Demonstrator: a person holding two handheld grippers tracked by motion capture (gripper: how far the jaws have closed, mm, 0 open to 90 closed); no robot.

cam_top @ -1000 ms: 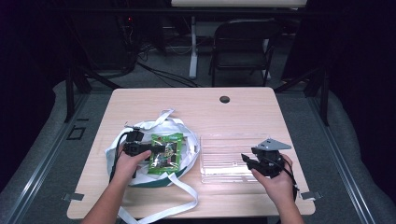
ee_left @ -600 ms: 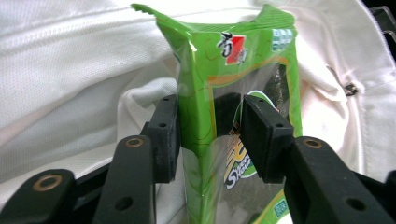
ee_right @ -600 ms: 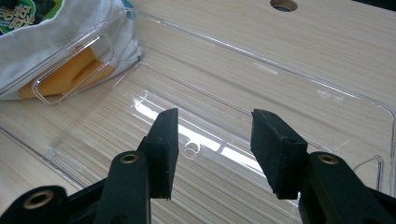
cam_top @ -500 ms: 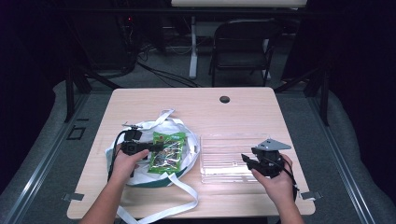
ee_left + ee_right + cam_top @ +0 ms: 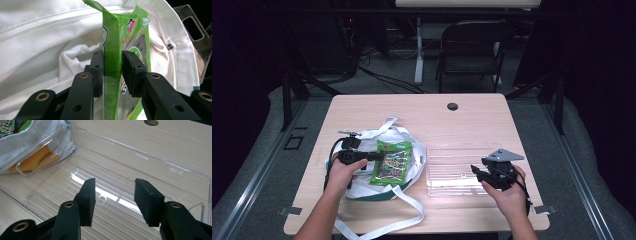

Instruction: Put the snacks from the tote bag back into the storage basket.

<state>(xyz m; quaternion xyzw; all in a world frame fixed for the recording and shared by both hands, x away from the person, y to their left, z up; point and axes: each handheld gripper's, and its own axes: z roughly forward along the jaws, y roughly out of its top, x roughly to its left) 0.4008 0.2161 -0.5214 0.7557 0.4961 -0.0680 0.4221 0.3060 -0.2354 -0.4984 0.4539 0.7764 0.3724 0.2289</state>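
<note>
Your left hand-held gripper (image 5: 112, 72) has just been closing, and now its two black pads squeeze the green snack bag (image 5: 120, 50) between them. In the left gripper view the bag stands on its edge, pinched at its side, with its zigzag top pointing to 12 o'clock. White cloth from the white bag (image 5: 37, 37) lies all around it.

In the high view the left hand-held gripper (image 5: 374, 156) sits at the 9 o'clock edge of the snack bag (image 5: 393, 162). The snack bag rests on top of the white bag (image 5: 362, 185), which lies on the left half of the bench (image 5: 422, 112). A long white strap (image 5: 412, 200) runs out from the white bag toward 6 o'clock.

Your right hand-held gripper (image 5: 113, 200) is open, with nothing between its pads. It hangs over the clear tray (image 5: 175, 170). In the high view the right hand-held gripper (image 5: 477, 172) is at the 4 o'clock part of the tray (image 5: 452, 150), which lies flat on the bench just beside the white bag, at its 3 o'clock side. In the right gripper view one corner of the tray touches the white bag (image 5: 30, 142).

A small dark hole (image 5: 452, 106) sits near the far edge of the bench, at 12 o'clock.
</note>
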